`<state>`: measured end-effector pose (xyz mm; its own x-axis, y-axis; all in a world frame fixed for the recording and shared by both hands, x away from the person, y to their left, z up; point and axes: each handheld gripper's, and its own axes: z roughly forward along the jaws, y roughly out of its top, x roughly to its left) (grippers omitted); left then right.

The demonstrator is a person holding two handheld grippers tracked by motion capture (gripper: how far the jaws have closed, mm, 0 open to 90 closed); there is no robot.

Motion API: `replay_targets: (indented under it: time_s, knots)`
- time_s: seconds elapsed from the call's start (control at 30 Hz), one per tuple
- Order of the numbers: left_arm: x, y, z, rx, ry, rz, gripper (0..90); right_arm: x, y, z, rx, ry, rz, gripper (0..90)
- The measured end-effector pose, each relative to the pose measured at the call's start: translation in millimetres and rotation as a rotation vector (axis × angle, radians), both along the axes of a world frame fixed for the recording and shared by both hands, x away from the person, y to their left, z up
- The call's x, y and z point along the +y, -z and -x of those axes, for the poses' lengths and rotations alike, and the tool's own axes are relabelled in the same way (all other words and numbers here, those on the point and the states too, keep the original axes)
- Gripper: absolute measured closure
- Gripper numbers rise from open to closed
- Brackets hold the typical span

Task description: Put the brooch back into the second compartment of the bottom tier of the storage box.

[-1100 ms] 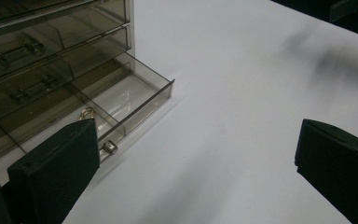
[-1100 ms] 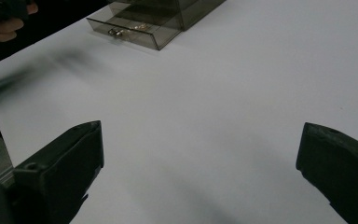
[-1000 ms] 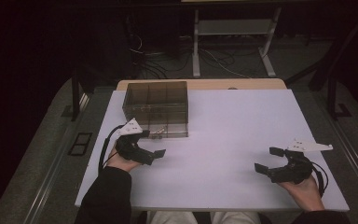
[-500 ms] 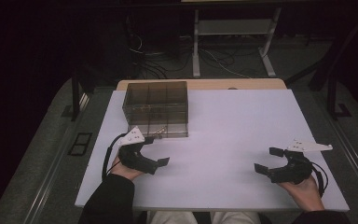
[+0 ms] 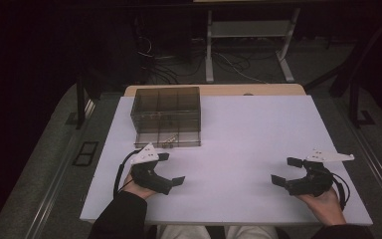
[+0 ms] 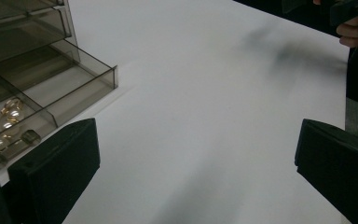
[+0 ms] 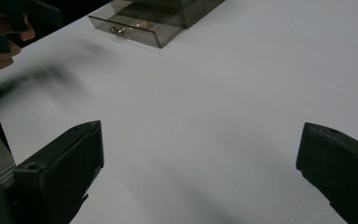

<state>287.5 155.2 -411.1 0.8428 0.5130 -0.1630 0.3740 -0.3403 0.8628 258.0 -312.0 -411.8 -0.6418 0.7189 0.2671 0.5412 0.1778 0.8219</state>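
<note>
My left gripper (image 5: 170,168), jaws spread and holding nothing, hovers just in front of the smoked drawer box (image 5: 166,115) with its open drawer (image 5: 168,140); my right gripper (image 5: 287,171), also spread, sits well apart.

Two handheld grippers are counted on one white table (image 5: 238,149): the left gripper (image 5: 171,169) and the right gripper (image 5: 284,171). One smoked clear drawer cabinet (image 5: 166,107) is seen, with one drawer (image 5: 168,140) pulled out of it. One gold-coloured piece of jewellery (image 6: 7,114) is counted inside that drawer, and two small knobs (image 6: 30,136) on its front.
</note>
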Motion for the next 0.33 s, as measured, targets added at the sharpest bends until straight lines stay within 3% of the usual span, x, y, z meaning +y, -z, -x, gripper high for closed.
replay_targets:
  time_s: [0.33]
  knots:
    - [-4.1,8.9,3.4,0.003,0.005,-0.003,0.0,0.3,0.6,-0.2,-0.001,-0.004,0.001,0.4]
